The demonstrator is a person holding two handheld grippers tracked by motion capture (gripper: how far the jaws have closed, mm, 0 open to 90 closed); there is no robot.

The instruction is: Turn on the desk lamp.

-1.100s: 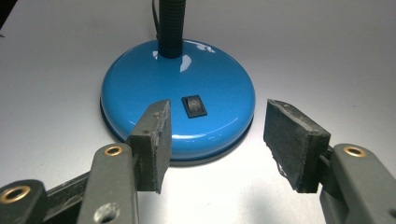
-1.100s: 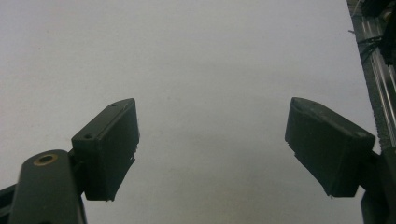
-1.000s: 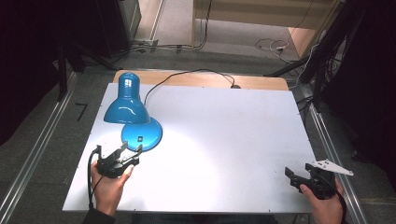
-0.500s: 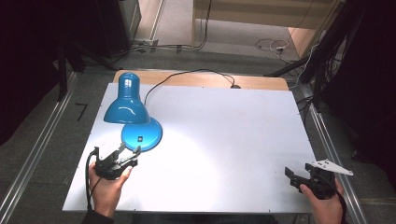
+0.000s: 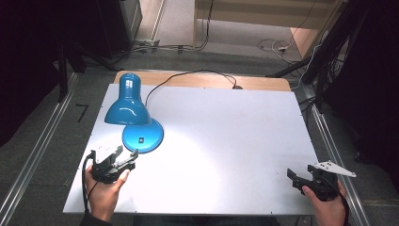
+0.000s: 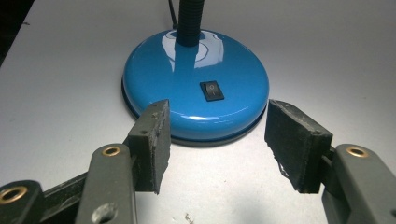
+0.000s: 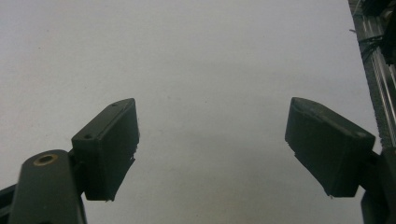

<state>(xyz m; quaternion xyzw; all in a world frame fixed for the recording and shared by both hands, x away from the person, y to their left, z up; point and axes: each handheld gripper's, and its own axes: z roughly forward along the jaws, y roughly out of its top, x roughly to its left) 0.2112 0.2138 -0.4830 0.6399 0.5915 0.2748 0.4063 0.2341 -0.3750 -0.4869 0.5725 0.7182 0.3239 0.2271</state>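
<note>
The left gripper (image 6: 212,142) has its jaws spread with nothing between them, low over the white table (image 5: 226,141) just short of the blue lamp's base (image 6: 196,84). It is lined up with the rocker switch (image 6: 211,90) (probably the target, though contact isn't shown). The right gripper (image 7: 212,154), jaws apart too, waits well apart at the near right corner.

lamp neck (image 6: 188,21) cut off, switch marking (image 6: 211,90) unreadable

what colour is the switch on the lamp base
Black, set in the glossy blue base. The switch shows best in the left gripper view.
</note>
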